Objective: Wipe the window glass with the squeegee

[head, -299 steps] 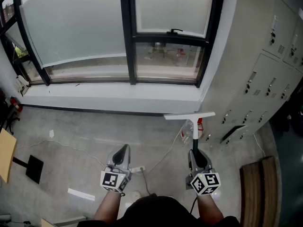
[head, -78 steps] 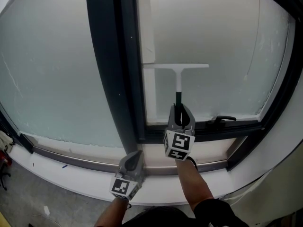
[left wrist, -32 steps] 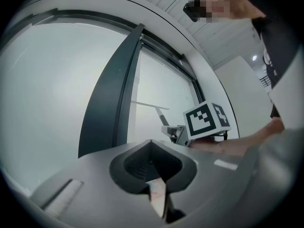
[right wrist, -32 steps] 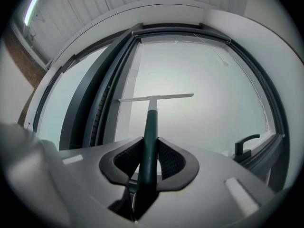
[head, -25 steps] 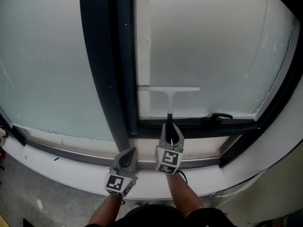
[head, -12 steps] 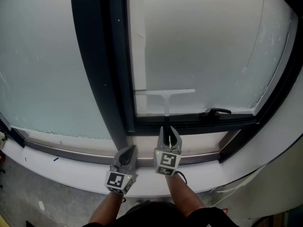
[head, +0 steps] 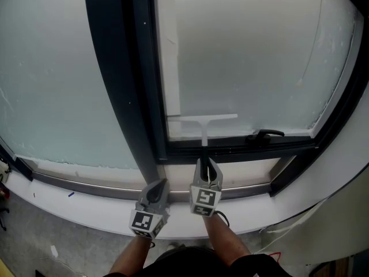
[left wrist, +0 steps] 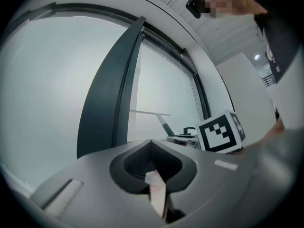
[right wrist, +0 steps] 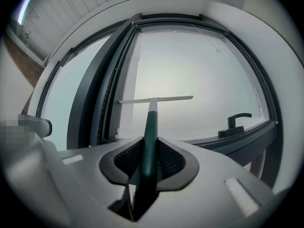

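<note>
The right gripper is clamped on the dark green handle of the white T-shaped squeegee. Its own view shows the handle running straight up between the two dark pads, gripped from both sides. The left gripper hangs just left of it and lower, over the white window sill. Its jaws are pressed together with nothing between them.

The squeegee's blade lies level, low on the frosted window glass of the right-hand pane, just above the bottom frame. The blade's left end reaches close to the wide dark upright frame bar. The black lever latch sits off to its right. I'd say the blade is against the glass, though I can't be sure of contact from here.

The squeegee looks light and stiff, probably plastic with a softer wiping edge. The handle seems smooth and round, so it could twist in the pads if the blade drags unevenly. The green handle is the sensible place to hold it. The grip is well down from the blade, so pressure on the glass will need a steady wrist.

I can see no bucket, bottle or other container in any of the views.
</note>
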The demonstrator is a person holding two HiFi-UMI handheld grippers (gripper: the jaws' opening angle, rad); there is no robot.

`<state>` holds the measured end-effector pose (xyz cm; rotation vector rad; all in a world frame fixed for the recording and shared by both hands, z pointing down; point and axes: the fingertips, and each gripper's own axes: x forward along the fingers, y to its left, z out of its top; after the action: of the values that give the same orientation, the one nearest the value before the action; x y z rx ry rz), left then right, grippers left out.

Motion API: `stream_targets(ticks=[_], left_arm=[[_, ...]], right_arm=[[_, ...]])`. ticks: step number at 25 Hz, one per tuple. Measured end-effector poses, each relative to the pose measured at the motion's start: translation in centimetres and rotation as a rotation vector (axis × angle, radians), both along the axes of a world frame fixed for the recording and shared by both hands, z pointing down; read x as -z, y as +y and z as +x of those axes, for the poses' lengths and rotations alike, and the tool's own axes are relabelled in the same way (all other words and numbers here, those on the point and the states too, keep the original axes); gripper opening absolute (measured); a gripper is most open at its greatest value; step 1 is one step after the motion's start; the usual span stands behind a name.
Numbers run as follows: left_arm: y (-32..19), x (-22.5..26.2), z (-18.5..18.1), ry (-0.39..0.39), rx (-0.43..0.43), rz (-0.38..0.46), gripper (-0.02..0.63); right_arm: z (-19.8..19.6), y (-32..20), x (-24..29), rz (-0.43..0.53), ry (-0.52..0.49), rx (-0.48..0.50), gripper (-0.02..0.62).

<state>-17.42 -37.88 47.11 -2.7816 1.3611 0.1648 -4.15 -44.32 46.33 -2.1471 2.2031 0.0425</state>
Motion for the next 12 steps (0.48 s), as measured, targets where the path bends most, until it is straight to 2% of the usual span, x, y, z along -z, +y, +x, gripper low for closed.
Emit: stream_targets(ticks=[12], left_arm=[[0.9,-0.6,-0.1,-0.013,0.007,-0.025,-0.001]], right_arm=[[0.2,0.7,-2.4,-0.056,-0.01,0.001,0.095]])
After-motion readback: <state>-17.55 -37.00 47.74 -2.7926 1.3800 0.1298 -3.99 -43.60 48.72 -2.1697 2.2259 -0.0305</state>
